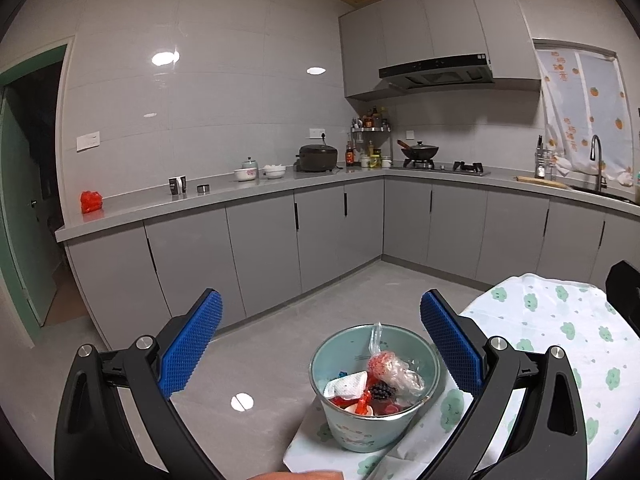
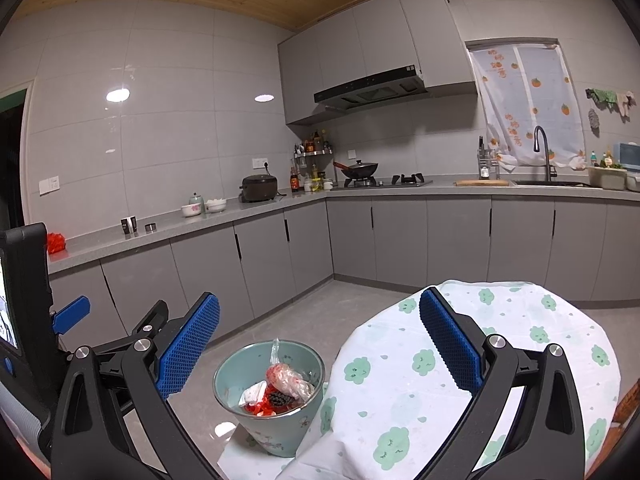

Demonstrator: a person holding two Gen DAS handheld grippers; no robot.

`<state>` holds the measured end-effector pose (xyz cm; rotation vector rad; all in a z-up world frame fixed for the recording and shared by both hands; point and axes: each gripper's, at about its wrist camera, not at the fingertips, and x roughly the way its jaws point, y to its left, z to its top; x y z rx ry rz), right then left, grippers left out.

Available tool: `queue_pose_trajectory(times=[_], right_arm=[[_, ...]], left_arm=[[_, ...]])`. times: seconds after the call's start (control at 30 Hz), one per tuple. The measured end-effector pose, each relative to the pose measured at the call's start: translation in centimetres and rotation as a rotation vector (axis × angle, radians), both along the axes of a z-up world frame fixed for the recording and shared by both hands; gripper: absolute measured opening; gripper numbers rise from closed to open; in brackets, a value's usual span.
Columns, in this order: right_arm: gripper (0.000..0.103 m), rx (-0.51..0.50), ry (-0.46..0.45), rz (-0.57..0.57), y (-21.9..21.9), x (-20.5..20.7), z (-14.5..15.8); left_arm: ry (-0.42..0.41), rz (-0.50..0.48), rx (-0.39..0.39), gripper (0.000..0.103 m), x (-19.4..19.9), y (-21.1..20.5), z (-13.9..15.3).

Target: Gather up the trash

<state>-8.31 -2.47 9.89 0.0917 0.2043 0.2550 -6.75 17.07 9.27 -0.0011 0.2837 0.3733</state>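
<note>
Left gripper (image 1: 320,336) and right gripper (image 2: 320,336): both spread apart, holding nothing. The bin (image 1: 374,420) sits lower centre of the left view, below the gripper, on the worktop (image 1: 560,320) edge (trash (image 1: 394,370) already inside). Judgement: approach any remaining scraps slowly and drop them from directly above the rim.

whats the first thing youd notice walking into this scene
A small pale-green metal bucket full of trash, a crumpled clear plastic bag on top, stands at the edge of a table under a white cloth with green cloud prints. The open left gripper and open right gripper, both with blue ridged pads, frame it, holding nothing. Farther off, a bright red crumpled bag sits alone at the grey countertop's left end.
</note>
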Motion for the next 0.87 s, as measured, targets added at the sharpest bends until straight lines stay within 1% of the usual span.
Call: queue_pose_trajectory(times=[0.13,0.3,0.6,0.67,0.73,0.87], right_arm=[[0.098,0.001,0.002,-0.002,0.05,-0.03,-0.01],[0.098,-0.001,0.008,-0.002,0.10,-0.04,-0.03],[0.098,-0.002,0.008,-0.003,0.14,0.00,-0.06],[0.098,-0.003,0.007,-0.003,0.17,-0.04,-0.05],[0.098,-0.002,0.008,-0.005,0.14,-0.04,-0.07],[0.098,-0.003,0.007,-0.007,0.05,-0.07,-0.06]], left_arm=[[-0.001,-0.006,-0.036,0.098,0.00,0.55,-0.05],[-0.007,-0.015,-0.043,0.097,-0.18,0.72,-0.08],[-0.005,-0.028,-0.004,0.098,-0.14,-0.06,-0.08],[-0.010,-0.025,-0.005,0.098,-0.15,-0.07,-0.02],[0.003,-0.040,-0.014,0.098,0.09,0.05,-0.08],[0.014,-0.042,-0.031,0.098,0.31,0.22,-0.38]])
